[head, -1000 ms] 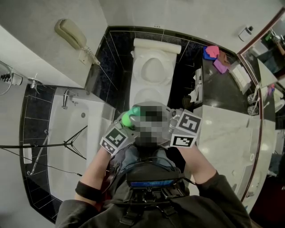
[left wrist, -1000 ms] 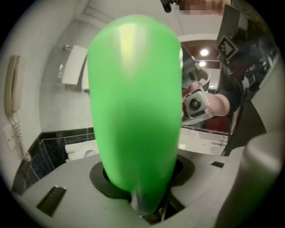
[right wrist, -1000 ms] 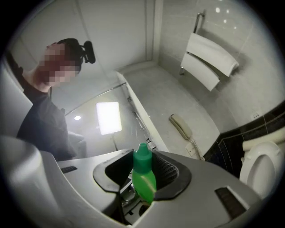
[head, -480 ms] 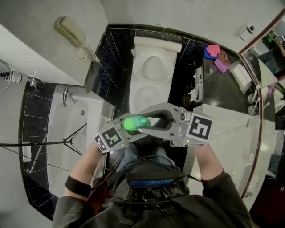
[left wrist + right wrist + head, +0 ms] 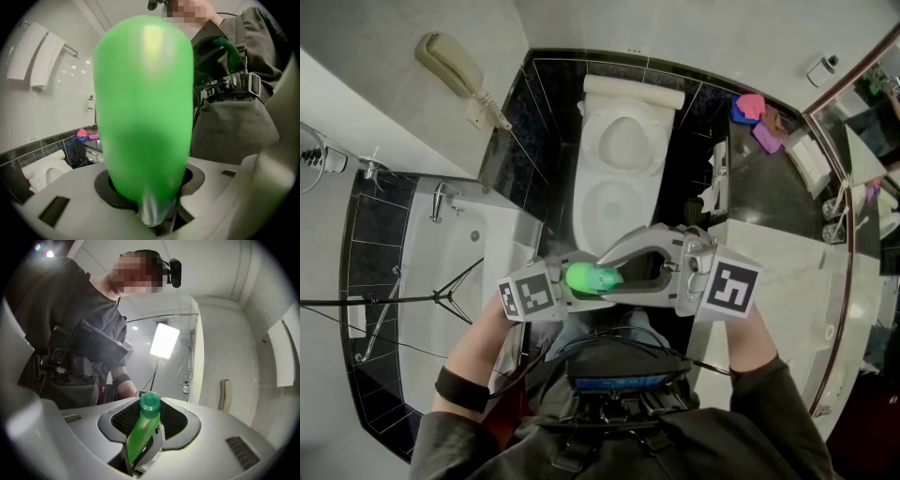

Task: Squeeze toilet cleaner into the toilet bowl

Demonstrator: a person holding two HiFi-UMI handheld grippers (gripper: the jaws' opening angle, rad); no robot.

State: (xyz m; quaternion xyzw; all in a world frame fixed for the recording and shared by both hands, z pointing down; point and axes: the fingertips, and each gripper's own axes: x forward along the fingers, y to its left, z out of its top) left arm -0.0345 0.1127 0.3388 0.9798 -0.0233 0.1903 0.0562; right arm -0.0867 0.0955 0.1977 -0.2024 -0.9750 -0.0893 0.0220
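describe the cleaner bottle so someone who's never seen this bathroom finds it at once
Find the white toilet on the black tiles, then come down toward the person. There the left gripper and right gripper meet, both clamped on the bottle. Its bright green stands out from the grey grippers.

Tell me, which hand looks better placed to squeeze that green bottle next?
Left, probably: the left gripper clamps the broad body of the green bottle, while the right gripper pinches only its slim end by the cap.

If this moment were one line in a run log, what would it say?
left gripper: shut on green bottle body | right gripper: shut on bottle neck | cap: on | toilet bowl: open, beyond bottle
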